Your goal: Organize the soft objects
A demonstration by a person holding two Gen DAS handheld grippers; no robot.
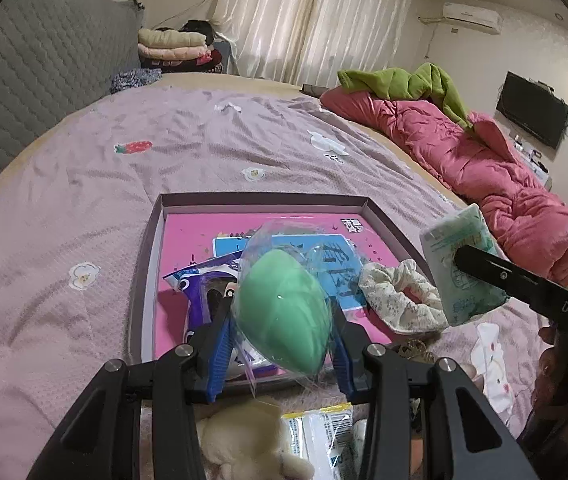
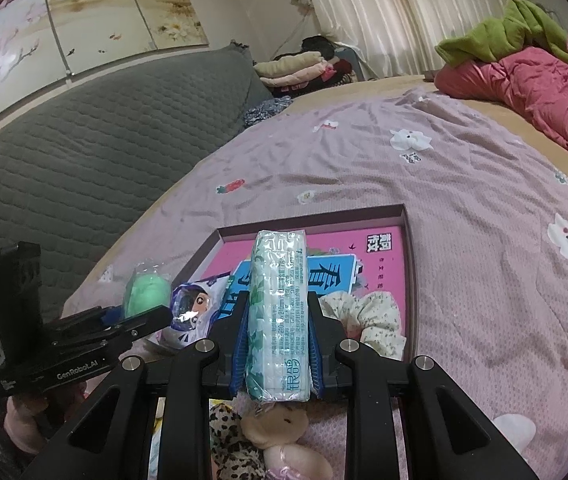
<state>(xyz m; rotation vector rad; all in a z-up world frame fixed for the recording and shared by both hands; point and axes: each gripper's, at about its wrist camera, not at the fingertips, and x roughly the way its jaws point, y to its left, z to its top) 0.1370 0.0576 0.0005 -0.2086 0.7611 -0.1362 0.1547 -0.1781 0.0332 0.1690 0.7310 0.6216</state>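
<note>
The left gripper is closed on a green egg-shaped sponge in a clear plastic wrapper, its blue pads pressing both sides and holding it above the near part of a shallow box. The right gripper is closed narrowly on a tissue pack, which stands on edge between its blue pads and points out over the same box. The box lies on a pale purple bedspread with small flower and strawberry patches, and its pink floor carries a blue printed panel. Inside it lie a purple cartoon-printed packet on the left and a floral scrunchie at the right edge. Nearer than the box, below the grippers, are a cream plush toy, a leopard-print piece and what looks like a pink puff, partly hidden. Farther off, a pink quilt with a green blanket on it lies along the bed's right side.
</note>
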